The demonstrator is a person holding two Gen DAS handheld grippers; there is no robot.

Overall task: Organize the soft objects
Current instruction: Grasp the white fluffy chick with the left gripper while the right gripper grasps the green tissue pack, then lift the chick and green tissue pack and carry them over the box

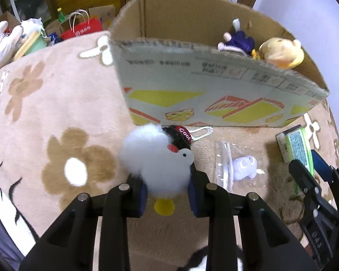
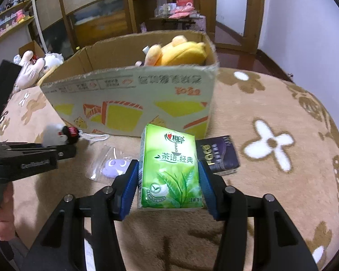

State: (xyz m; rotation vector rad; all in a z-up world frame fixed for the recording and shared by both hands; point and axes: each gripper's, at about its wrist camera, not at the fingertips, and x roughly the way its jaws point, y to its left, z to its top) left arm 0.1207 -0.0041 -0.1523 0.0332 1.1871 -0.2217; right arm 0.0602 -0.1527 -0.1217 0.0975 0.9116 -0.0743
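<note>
Plush bird (image 1: pixel 157 160): one, pinched between the pads of the left gripper (image 1: pixel 167 194), clear of the blanket (image 1: pixel 56 103), head toward the box (image 1: pixel 192 85), long axis along the fingers. Tissue pack (image 2: pixel 169 169): one, clamped upright in the right gripper (image 2: pixel 169 183). Bagged purple toy (image 1: pixel 245 166): one, on the blanket between them. Box: one, open, two plush inside; yellow plush (image 1: pixel 280 53), purple plush (image 1: pixel 237 41).

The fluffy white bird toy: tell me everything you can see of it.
The fluffy white bird toy is a round plush ball with a smooth white face, a black dot eye, a black cap lettered "Cool" and a yellow foot below. A white cord trails from it. The left tool is shut on its sides, in front of the cardboard box.
</note>
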